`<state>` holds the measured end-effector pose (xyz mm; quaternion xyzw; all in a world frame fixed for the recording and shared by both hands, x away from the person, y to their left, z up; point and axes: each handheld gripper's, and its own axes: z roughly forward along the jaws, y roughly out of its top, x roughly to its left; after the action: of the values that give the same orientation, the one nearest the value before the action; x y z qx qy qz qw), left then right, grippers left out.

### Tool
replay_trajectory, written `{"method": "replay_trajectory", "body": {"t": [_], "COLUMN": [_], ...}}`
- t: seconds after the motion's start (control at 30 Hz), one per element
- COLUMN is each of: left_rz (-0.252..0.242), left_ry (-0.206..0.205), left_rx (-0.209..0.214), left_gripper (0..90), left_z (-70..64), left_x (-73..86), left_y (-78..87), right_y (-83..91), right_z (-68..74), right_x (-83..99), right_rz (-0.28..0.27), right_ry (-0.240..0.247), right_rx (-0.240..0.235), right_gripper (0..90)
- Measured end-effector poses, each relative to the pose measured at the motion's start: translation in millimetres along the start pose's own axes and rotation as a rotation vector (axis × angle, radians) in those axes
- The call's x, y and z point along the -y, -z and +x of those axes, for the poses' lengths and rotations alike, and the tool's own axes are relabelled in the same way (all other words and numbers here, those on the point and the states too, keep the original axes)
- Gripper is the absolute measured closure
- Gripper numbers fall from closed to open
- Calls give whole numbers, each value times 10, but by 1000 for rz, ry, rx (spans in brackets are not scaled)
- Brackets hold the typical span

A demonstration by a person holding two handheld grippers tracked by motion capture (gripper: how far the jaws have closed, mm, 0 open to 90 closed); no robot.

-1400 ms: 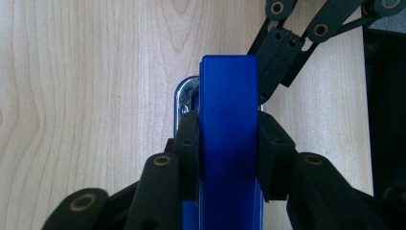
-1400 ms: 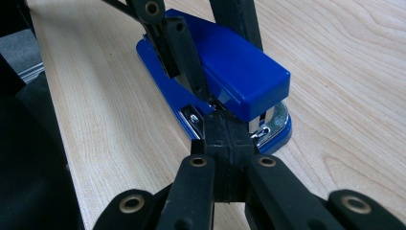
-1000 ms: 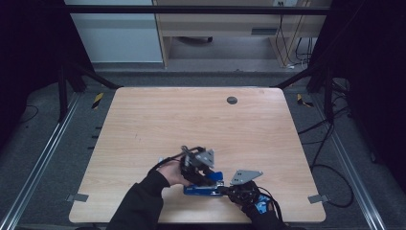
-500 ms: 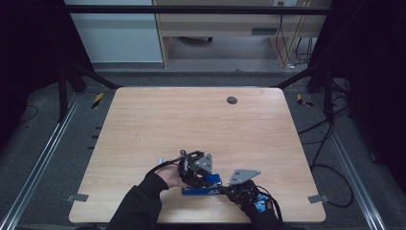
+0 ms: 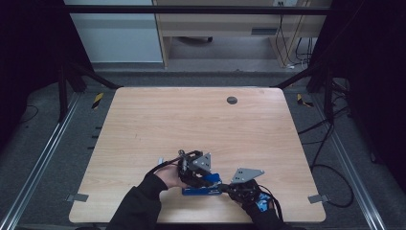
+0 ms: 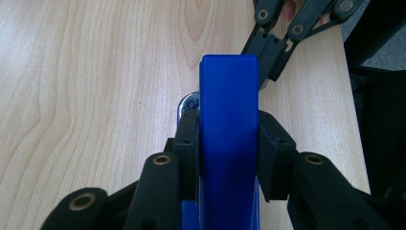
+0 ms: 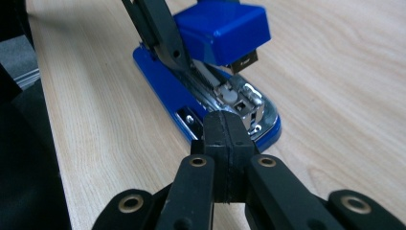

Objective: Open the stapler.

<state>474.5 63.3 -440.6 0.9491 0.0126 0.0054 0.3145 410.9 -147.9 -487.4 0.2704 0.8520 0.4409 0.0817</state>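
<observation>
High view: a pale wooden bench [image 5: 191,124] with rounded corners is seen, its grain running lengthwise, with a small dark round grommet [image 5: 231,100] set near the far edge. A blue stapler [image 5: 202,189] is located close to the near edge, roughly at the middle of that edge. The left tool [image 5: 203,176] is held over the stapler by a bare hand [image 5: 170,176] in a dark sleeve; the right tool [image 5: 229,189] is positioned just beside the stapler's right end, with its grey three-cornered plate [image 5: 247,174] uppermost.

Grey carpeted floor [image 5: 57,158] is observed around the bench, with metal rails [image 5: 38,165] along both sides, yellow-and-black tape marks [image 5: 97,99] near the far corners, and cables [image 5: 330,153] trailing on the right. A pale cabinet [image 5: 112,36] and a wooden desk frame [image 5: 225,24] are noted beyond the far edge; the remaining surroundings are dark.

In the left gripper view, the jaws of the left tool are closed against both sides of the stapler's raised blue top arm [image 6: 229,143], which is pinched between the pads. In the right gripper view, the stapler's top arm is lifted clear of the base, the metal magazine [image 7: 234,103] is exposed, and the right tool [image 7: 225,158] is pressed together with nothing between its pads, its tip at the stapler's front end; contact cannot be confirmed.
</observation>
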Motion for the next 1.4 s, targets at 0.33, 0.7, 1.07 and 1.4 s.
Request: {"method": "replay_trajectory", "body": {"t": [0.33, 0.7, 1.07, 1.4], "left_rz": [-24, -48, -73, -123], "left_ry": [9, 22, 58, 111], "left_rx": [10, 6, -10, -128], "left_gripper": [656, 655, 532, 405], "left_z": [22, 21, 19, -27], "left_x": [31, 55, 73, 193], "left_y": [42, 82, 127, 471], "right_y": [69, 36, 29, 14], "right_z": [-10, -53, -74, -90], "right_x": [-32, -118, -145, -158], "right_rz": [-54, -87, -118, -125], "right_ry": [13, 23, 7, -7], "right_rx": [13, 7, -18, -27], "right_gripper": [900, 900, 900, 900]}}
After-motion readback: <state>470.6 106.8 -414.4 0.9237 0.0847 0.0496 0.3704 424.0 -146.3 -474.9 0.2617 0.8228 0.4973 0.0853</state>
